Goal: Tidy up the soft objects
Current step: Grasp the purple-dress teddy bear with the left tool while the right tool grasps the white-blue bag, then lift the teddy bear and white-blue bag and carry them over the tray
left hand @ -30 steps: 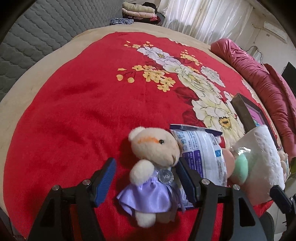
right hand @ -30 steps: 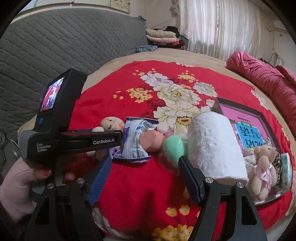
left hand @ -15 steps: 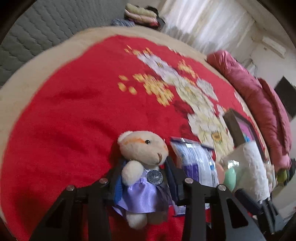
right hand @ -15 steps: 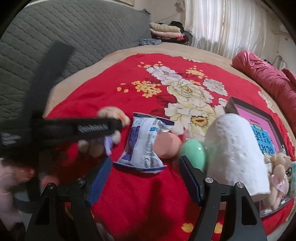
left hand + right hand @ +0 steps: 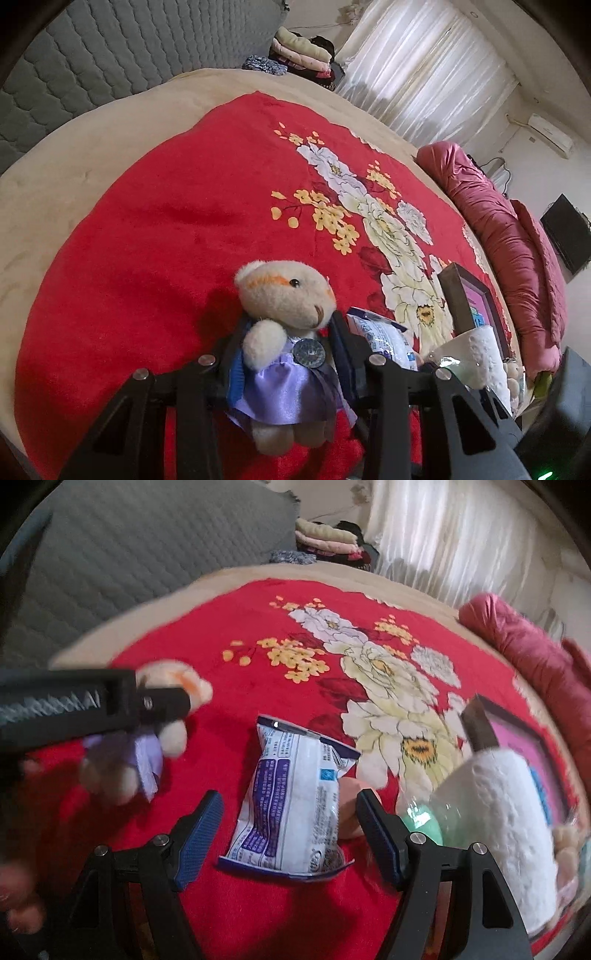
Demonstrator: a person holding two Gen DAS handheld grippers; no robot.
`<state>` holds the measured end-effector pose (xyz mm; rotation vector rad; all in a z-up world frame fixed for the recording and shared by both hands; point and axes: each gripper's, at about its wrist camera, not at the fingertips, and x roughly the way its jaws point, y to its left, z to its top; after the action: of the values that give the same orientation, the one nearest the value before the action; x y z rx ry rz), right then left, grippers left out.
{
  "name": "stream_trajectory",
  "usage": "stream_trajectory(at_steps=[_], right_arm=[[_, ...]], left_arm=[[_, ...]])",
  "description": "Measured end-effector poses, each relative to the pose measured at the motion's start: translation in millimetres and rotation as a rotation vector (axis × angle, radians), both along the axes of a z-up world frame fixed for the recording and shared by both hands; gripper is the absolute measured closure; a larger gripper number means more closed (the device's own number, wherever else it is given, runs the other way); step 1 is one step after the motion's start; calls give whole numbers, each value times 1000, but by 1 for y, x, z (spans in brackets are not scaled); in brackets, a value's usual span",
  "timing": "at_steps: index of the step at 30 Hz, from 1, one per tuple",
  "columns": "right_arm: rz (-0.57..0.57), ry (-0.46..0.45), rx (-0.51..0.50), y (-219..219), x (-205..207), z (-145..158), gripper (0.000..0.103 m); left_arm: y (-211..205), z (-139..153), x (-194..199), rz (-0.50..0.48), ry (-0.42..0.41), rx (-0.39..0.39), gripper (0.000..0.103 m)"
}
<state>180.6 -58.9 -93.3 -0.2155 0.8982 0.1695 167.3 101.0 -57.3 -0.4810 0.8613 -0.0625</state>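
Left wrist view: the teddy bear point(image 5: 284, 325) is now clamped in the left gripper point(image 5: 286, 354) and lifted off the red blanket point(image 5: 147, 258).

A second ago the jaws stood wide on either side of the bear; they have since closed on its purple-dressed body, which hangs clear of the blanket, so the first soft toy seems ready to carry to its place. The right gripper point(image 5: 288, 834), jaws apart and touching nothing, has come down over the blue-and-white packet point(image 5: 295, 801), with the white roll point(image 5: 506, 812) just beside it, likely the next pick.
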Motion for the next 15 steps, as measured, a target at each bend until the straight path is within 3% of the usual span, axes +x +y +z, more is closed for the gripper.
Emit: stream_trajectory(at_steps=[2,5,8,10,12,15], right_arm=[[11,-7,-70,10,3,-7,28],[18,-32,-126,15,5,-14,38],[45,-36,-125,14,6,-15,45],[41,-38,-90,6,4,-12,53],[35,-27,12,-8,3,-4,60],[33,-17,144,-28,-2,9,61]], left_arm=[[1,1,-1,2,-1,-4,63],[6,-2,-1,21,18,-16,63],[9,-2,-1,24,17,-40,63],[6,-1,-1,19,14,-28,63],[3,1,-2,7,5,-21,63],[-2,6,-4,-7,-20,-3,63]])
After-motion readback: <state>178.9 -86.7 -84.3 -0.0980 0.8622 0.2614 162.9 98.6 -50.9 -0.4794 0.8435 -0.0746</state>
